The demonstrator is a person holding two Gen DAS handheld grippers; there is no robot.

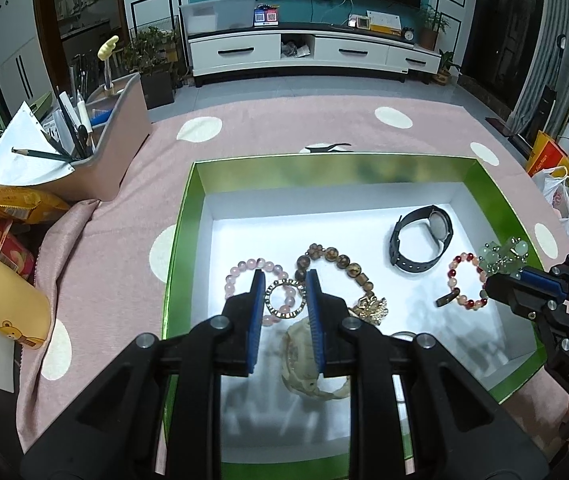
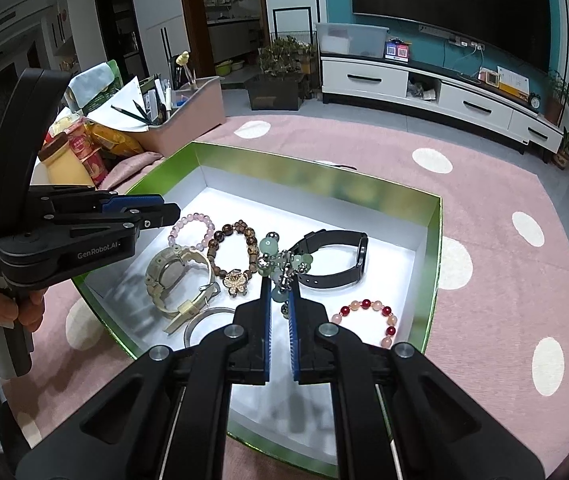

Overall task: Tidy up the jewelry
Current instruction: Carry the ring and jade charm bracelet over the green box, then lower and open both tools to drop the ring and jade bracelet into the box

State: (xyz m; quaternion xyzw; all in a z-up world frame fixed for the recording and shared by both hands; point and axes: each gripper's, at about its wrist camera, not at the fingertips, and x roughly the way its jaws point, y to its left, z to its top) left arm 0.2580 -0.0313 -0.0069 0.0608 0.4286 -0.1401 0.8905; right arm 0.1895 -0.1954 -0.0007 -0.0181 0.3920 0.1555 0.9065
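the right gripper pinches a green bead charm bracelet and tilts down over the green box, likely to lay it in the bare spot between the black watch and red bead bracelet. the left gripper, nearly closed, pinches a small gold ring above the pink bead bracelet, also angled downward.
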